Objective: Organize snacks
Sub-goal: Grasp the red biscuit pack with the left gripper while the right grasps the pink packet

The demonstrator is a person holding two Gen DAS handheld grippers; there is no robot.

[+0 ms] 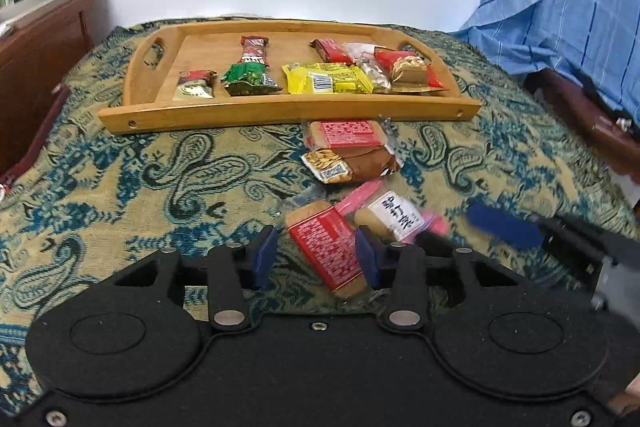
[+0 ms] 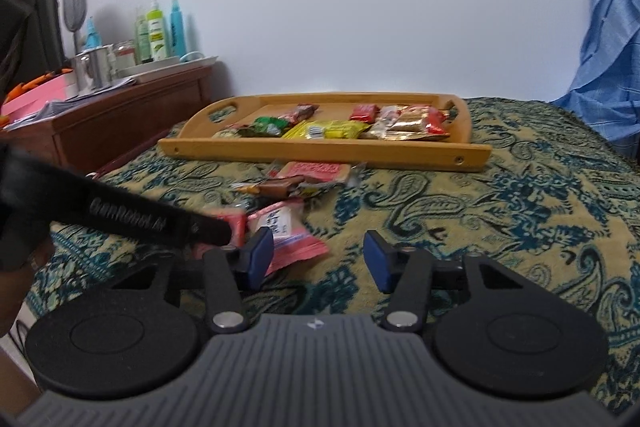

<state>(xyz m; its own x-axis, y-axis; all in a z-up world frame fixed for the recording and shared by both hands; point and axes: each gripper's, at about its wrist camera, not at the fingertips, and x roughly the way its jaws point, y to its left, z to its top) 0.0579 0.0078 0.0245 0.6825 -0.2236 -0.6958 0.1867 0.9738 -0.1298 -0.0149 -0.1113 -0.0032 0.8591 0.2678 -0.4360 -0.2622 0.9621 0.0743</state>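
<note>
- Snacks lie in two groups on the patterned bedspread: some are already inside the wooden tray, the others are loose on the cloth in front of it.
- From the left wrist, the tray holds a row of packets, among them a green packet, a yellow packet and a red-and-gold packet.
- Just before the tray's near rail lie a biscuit pack with a red label and, touching it, a brown packet.
- The left gripper has its blue pads on both sides of a red-labelled biscuit pack. The right pad touches the pack; at the left pad a narrow strip of cloth shows, so I cannot tell if the pack is really clamped.
- A pink packet with a white label lies just beside this pack, on its right.
- The right gripper's blue finger comes in from the right, near the pink packet.
- From the right wrist, the right gripper has its jaws apart, with only bedspread between the pads.
- The pink packet lies at its left pad, outside the gap.
- The left gripper's black body crosses from the left and hides its own fingers.
- The tray stands further back, with a dresser with bottles on it to the left.
</note>
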